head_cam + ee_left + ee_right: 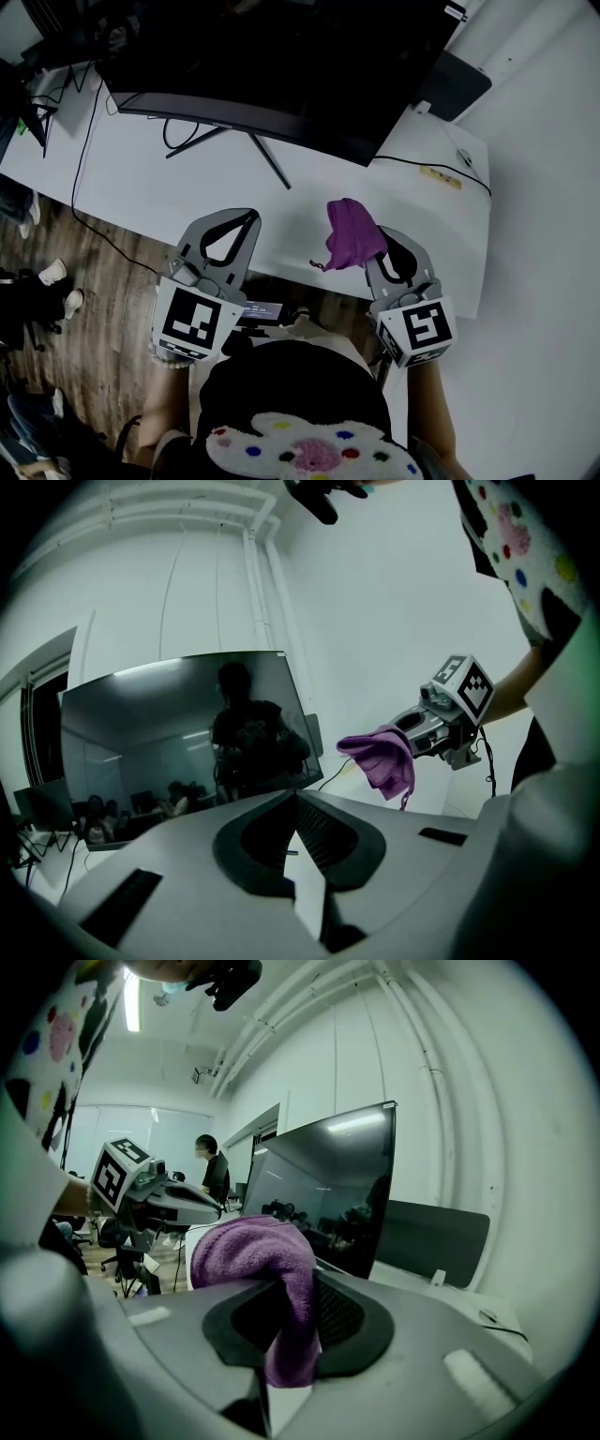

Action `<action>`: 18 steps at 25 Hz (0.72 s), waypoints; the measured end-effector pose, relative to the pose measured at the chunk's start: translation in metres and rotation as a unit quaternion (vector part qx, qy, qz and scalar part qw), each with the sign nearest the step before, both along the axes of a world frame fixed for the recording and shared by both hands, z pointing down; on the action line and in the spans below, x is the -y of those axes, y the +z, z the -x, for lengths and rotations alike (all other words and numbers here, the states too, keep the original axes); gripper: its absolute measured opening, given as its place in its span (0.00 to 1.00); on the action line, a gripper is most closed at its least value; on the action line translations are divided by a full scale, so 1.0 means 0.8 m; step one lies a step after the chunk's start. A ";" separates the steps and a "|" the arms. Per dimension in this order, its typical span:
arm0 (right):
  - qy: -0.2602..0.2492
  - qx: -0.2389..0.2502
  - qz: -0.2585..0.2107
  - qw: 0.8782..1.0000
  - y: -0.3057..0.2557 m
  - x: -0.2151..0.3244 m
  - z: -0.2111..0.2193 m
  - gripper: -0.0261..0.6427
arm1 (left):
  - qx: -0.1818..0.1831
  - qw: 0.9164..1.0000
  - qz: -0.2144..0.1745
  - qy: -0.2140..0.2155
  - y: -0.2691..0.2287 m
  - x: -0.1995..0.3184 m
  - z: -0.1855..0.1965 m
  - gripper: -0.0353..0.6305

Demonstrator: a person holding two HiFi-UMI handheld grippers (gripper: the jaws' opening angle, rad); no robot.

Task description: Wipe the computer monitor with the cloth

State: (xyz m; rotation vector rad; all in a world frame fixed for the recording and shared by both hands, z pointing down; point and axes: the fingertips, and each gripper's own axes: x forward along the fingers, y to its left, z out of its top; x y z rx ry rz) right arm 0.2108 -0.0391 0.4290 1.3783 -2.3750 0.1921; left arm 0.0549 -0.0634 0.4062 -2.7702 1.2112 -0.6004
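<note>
A large dark monitor (281, 66) stands on a white desk (187, 197), its screen also showing in the left gripper view (178, 733) and the right gripper view (328, 1194). My right gripper (378, 242) is shut on a purple cloth (350, 234), which bunches up over the jaw tips (262, 1269) and hangs between them. From the left gripper view the cloth (382, 761) dangles off the right gripper (412, 733). My left gripper (236, 217) hovers over the desk's near edge, jaws together at the tips, holding nothing. Both grippers are short of the screen.
The monitor's thin black stand legs (267, 159) and cables (89, 112) lie on the desk. A dark panel (455, 84) stands at the desk's far right, with a small mouse-like object (464, 157) nearby. People's feet (47, 281) are on the wooden floor at left.
</note>
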 end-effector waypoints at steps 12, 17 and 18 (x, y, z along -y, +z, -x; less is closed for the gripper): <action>0.012 0.004 0.002 1.000 0.002 -0.001 -0.002 0.15 | 0.012 1.000 -0.003 0.019 0.000 -0.004 -0.008 0.06; 0.012 0.001 0.003 1.000 0.002 -0.002 0.000 0.15 | 0.011 1.000 -0.002 0.015 0.000 -0.003 -0.007 0.06; 0.012 0.001 0.004 1.000 0.002 -0.002 0.000 0.15 | 0.012 1.000 -0.002 0.015 0.000 -0.003 -0.007 0.06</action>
